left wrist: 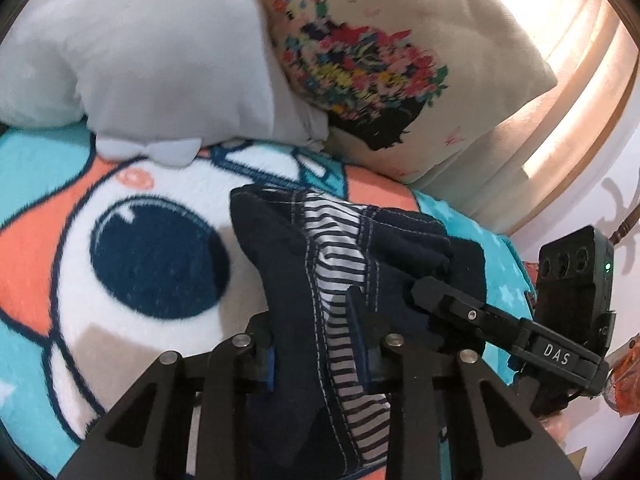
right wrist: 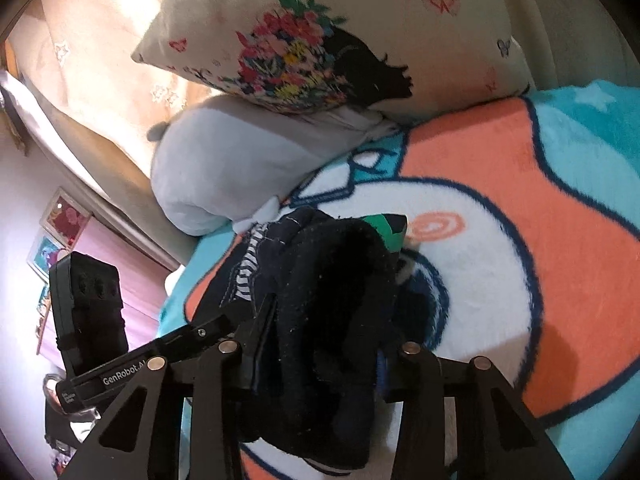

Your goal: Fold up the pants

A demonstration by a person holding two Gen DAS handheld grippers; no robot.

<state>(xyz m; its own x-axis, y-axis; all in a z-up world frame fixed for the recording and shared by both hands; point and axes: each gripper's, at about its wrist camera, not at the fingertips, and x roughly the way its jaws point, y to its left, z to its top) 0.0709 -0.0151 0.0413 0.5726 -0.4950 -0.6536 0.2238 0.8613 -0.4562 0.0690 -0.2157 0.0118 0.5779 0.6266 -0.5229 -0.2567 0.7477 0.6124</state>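
Dark navy pants (left wrist: 272, 264) with a striped lining lie bunched on a cartoon fleece blanket (left wrist: 120, 184). In the left wrist view my left gripper (left wrist: 312, 320) is shut on a fold of them, cloth filling the gap between its fingers. My right gripper (left wrist: 424, 296) reaches in from the right and bites the same bundle a little farther back. In the right wrist view the right gripper (right wrist: 324, 332) is shut on a thick dark wad of the pants (right wrist: 332, 280). There the left gripper (right wrist: 216, 326) comes in from the left and meets the cloth; its fingertips are hidden in it.
A grey plush cushion (left wrist: 152, 60) and a floral-print pillow (left wrist: 380, 72) lie just beyond the pants at the bed's head. Light curtains (left wrist: 568, 80) hang behind. Pictures (right wrist: 60, 224) hang on the pink wall beside the bed edge.
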